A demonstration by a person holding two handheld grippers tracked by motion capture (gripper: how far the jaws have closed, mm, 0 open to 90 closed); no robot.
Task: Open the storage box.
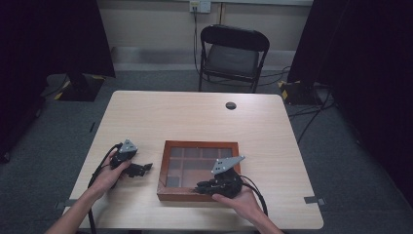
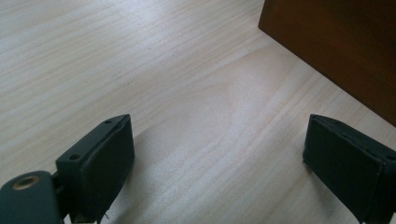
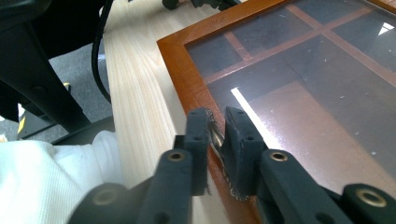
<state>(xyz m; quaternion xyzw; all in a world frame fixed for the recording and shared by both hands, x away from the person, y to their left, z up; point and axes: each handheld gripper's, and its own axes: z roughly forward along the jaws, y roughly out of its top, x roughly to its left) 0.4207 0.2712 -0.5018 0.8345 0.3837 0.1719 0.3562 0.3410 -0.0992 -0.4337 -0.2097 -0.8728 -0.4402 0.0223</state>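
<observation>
High view: one pale wood surface (image 1: 195,114), one shallow wooden box (image 1: 199,170) with a glass lid, two grippers, one folding chair (image 1: 233,56) on the floor beyond the far edge, one round dark grommet (image 1: 231,105) near the far edge.

Box sits near the front edge, slightly right of centre. Dividers show through the glass; exact compartment count is hard to read.

Left gripper (image 1: 141,169) is held by the left hand (image 1: 108,176) on the surface just left of the box, near its left wall, not touching it. Jaws point toward the box. Left gripper view: jaws spread wide, nothing between them but bare wood grain, both low over the surface; cannot tell if they touch it. Box's brown side wall (image 2: 336,46) is in the upper right corner of that view, apart from the jaws.

Right gripper (image 1: 203,186) is held by the right hand (image 1: 243,200) at the box's front edge, towards the right end, jaws pointing left along that edge. Grey three-cornered plate (image 1: 227,165) on top of it overhangs the glass.

Right gripper view: right gripper (image 3: 216,126) has its jaws nearly together, pinched on a small metal tab (image 3: 215,136) at the front rim (image 3: 180,70) of the box. Looks like a lid latch or pull; too small to confirm. Glass lid (image 3: 317,79) lies flat, closed. One black cable (image 3: 100,60) hangs off the surface edge at upper left, and a white sleeve (image 3: 42,182) is at lower left.
</observation>
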